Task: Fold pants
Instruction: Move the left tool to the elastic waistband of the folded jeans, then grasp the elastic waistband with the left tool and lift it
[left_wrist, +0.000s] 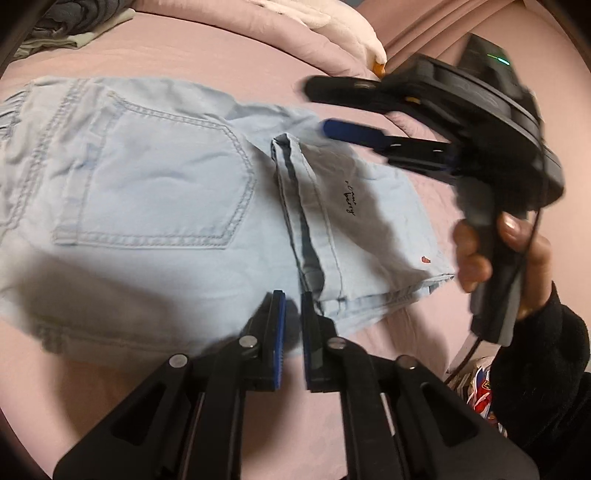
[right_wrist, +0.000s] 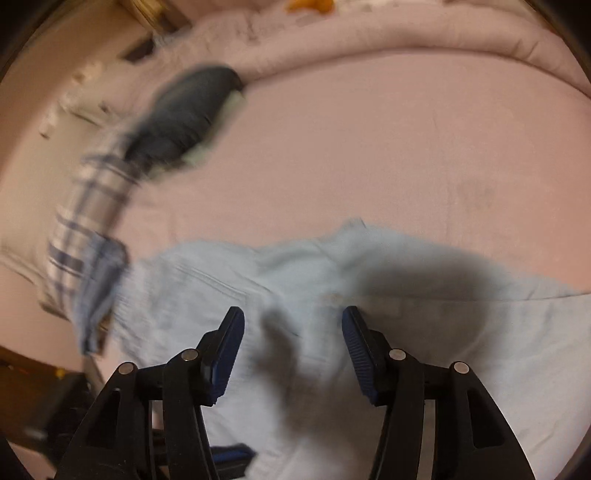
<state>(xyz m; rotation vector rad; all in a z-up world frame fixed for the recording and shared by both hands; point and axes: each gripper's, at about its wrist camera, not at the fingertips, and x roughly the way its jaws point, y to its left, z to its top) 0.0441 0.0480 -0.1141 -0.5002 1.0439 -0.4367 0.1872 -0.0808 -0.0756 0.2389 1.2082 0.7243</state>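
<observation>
Pants: one pair of light blue jeans (left_wrist: 155, 206) lies flat on your pink bed sheet (left_wrist: 229, 62), back side up, with the leg part folded over the seat.
Back pocket: one stitched pocket (left_wrist: 155, 181) shows, just beside the folded leg hem (left_wrist: 295, 206).
Marks: one small line of black script and one red dot sit on the folded leg.
Left gripper: your left gripper (left_wrist: 293, 325) hangs over the near edge of the jeans, its two fingers drawn to a narrow gap with no cloth between them.
Right gripper: your right gripper (right_wrist: 291, 347) hovers above the jeans with its two fingers spread wide, holding nothing; your hand (left_wrist: 491, 254) grips its handle.
Other laundry: one dark folded pile (right_wrist: 184, 114) and one plaid cloth (right_wrist: 85, 236) lie well apart from the jeans; both are blurred.
</observation>
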